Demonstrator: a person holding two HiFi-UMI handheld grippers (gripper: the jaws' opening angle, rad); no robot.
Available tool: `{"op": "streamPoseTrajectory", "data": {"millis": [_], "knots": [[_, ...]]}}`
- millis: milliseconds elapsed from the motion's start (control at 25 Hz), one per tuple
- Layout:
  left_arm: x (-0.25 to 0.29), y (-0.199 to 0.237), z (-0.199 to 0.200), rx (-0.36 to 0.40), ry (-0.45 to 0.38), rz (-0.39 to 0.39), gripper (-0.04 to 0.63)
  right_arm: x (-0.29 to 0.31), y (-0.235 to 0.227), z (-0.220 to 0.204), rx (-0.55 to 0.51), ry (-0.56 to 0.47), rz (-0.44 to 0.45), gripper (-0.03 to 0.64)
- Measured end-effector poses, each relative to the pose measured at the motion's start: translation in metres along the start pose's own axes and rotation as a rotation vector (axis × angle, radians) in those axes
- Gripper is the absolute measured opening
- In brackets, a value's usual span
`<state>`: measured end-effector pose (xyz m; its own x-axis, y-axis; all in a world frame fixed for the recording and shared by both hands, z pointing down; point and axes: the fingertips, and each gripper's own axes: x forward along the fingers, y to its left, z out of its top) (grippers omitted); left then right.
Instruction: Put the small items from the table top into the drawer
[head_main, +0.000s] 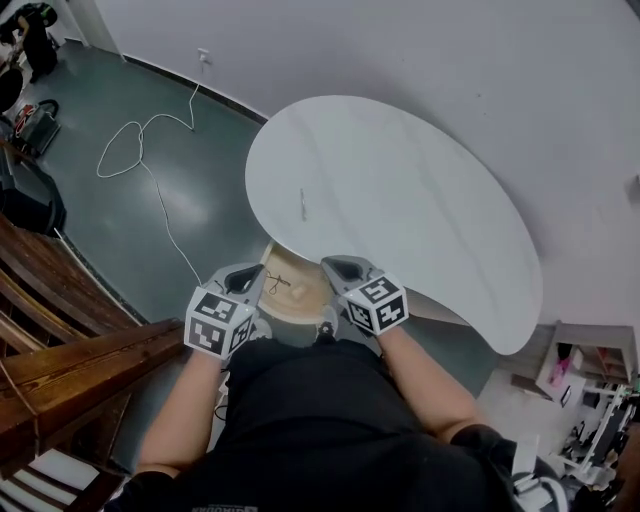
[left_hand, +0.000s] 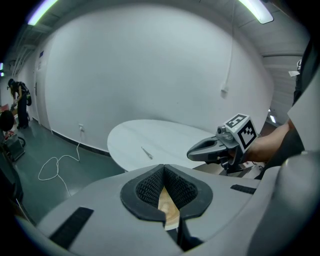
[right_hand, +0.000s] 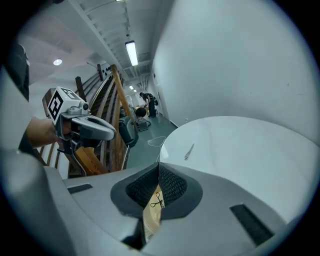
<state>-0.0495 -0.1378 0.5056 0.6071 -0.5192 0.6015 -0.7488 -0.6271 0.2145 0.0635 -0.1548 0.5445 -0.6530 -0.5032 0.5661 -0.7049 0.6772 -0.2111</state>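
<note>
A thin grey stick-like item (head_main: 302, 203) (left_hand: 146, 152) (right_hand: 189, 151) lies alone on the white kidney-shaped table (head_main: 420, 200). Under the table's near edge a drawer with a pale wooden bottom (head_main: 303, 297) stands pulled out. A small black scissor-shaped item (head_main: 275, 283) (right_hand: 157, 201) lies in it. Both grippers hover over the drawer, side by side. My left gripper (head_main: 252, 275) (left_hand: 163, 170) is shut with nothing between its pads. My right gripper (head_main: 335, 268) (right_hand: 159, 170) is likewise shut and empty. Each shows in the other's gripper view.
A white cable (head_main: 140, 150) loops over the dark green floor left of the table. A wooden stair railing (head_main: 70, 350) runs along the left, with black equipment (head_main: 30, 200) beside it. A white wall stands behind the table. A person (left_hand: 20, 97) works far off.
</note>
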Motion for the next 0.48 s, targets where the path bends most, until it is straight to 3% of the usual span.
{"op": "streamPoseTrajectory", "data": {"millis": [480], "knots": [[0.008, -0.011, 0.020, 0.041, -0.024, 0.027, 0.015, -0.002, -0.036, 0.009, -0.018, -0.015, -0.051, 0.008]]}}
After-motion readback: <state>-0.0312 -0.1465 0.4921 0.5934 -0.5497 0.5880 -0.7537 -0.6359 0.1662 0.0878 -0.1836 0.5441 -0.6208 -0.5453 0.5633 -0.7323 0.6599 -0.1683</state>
